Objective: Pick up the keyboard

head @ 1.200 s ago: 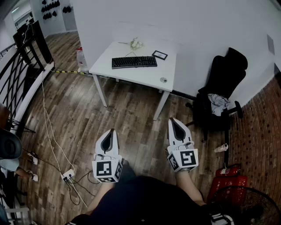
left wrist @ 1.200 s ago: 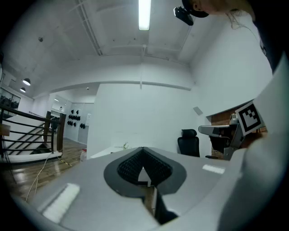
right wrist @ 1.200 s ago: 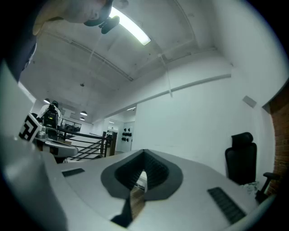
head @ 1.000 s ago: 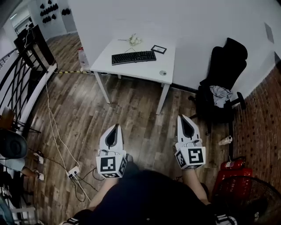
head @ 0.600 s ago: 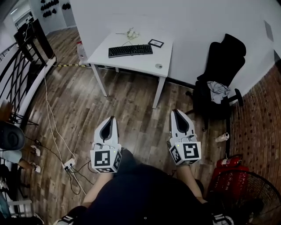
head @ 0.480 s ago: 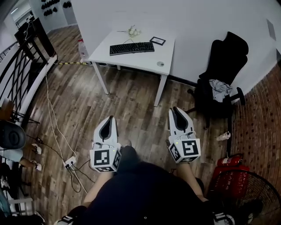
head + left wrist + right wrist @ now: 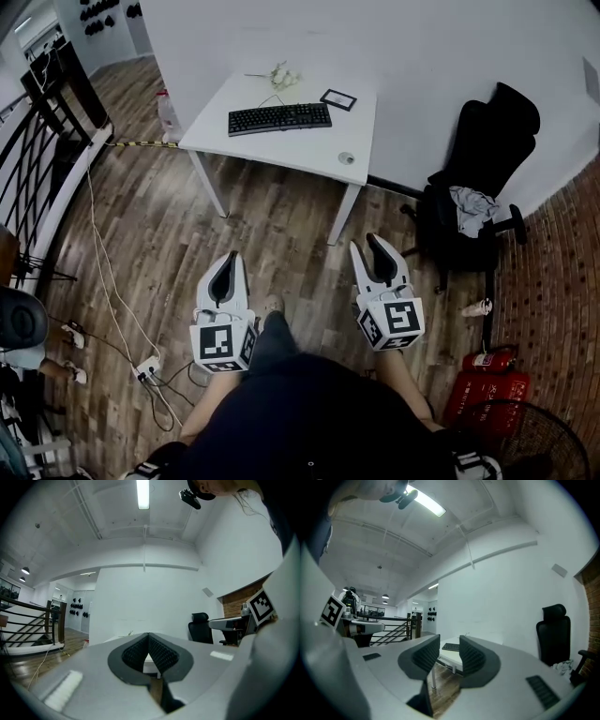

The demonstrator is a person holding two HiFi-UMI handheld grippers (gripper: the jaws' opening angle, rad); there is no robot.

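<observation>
Wooden floor remains to be crossed, as the keyboard (image 7: pixel 279 119) is seen untouched on the white tabletop (image 7: pixel 314 155) well ahead, with the left gripper (image 7: pixel 228 257) fingers pressed together and the right gripper (image 7: pixel 370 246) fingers just now being spread apart, nothing between them.

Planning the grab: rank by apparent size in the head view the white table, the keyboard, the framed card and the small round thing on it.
1. white table
2. keyboard
3. framed card
4. small round thing
All share one tabletop, so distance from the camera barely skews the order.
</observation>
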